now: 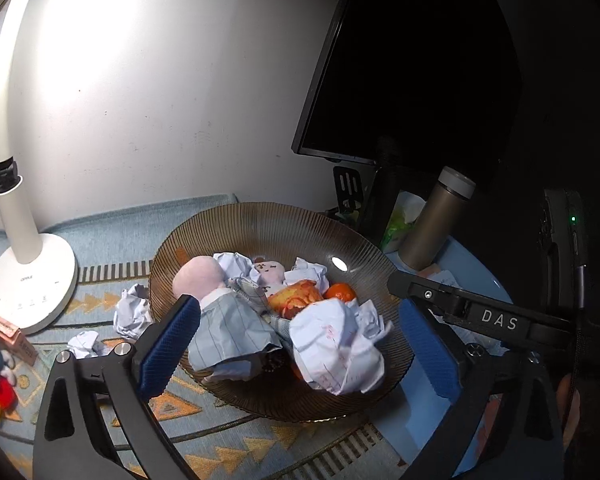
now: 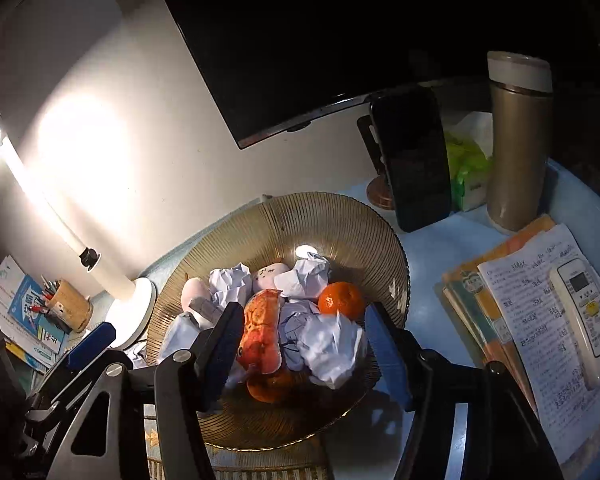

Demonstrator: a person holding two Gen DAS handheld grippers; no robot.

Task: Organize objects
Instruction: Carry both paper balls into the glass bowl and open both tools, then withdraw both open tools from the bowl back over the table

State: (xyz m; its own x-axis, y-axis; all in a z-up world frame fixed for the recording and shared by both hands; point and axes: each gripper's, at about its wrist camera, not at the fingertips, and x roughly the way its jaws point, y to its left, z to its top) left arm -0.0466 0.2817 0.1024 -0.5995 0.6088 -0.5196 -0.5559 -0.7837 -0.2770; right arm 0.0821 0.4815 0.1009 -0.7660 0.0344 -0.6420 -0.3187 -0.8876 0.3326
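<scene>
Left gripper: jaws spread wide, nothing between the pads.
Loose paper: two crumpled white paper balls on the patterned worktop cloth, left of the left jaws.
Bowl: one ribbed amber glass bowl ahead of both jaws, holding crumpled papers, two pink plush toys, oranges.
Right gripper: jaws released, apart, gripping nothing.

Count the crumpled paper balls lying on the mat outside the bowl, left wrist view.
2. One paper ball sits against the bowl's left rim; a smaller one lies in front of it, by the left gripper's finger. Others may be hidden.
</scene>
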